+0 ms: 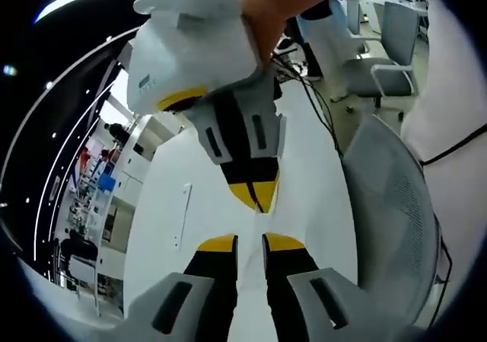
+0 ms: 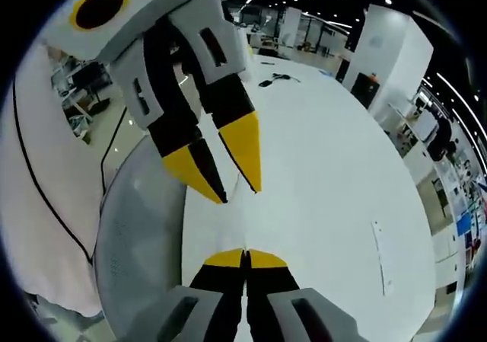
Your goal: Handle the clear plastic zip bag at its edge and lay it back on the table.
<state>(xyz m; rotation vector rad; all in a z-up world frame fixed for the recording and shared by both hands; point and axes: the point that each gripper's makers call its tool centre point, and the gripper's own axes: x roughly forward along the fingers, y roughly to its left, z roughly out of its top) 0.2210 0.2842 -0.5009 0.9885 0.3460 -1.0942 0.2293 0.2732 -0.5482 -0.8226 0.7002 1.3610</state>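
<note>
left gripper view: the left gripper (image 1: 251, 243) rises from 6 o'clock with a narrow gap between its yellow tips, so it is open and holds nothing. the right gripper (image 1: 255, 193) comes down from 12 o'clock, carried by a hand (image 1: 266, 14), its tips pressed together just above the centre, over the white table (image 1: 304, 182). a thin pale strip (image 1: 183, 216) lies flat on the table toward 9 o'clock, well apart from both sets of tips. it looks like the zip edge of the clear plastic zip bag, though the film itself is too clear to trace. a grey mesh chair (image 1: 392, 197) stands at 3 o'clock.

right gripper view: the right gripper's jaws at 6 o'clock are closed tip to tip, and no film can be made out between them. the left gripper reaches in from 11 o'clock with its tips parted. the pale strip lies toward 4 o'clock and the chair at 8 o'clock.

the bag seems to be down on the table with the grippers clear of it. to take the edge well, the open jaws should come in low along the strip and pinch only the stiff zip, so the film does not crumple.
</note>
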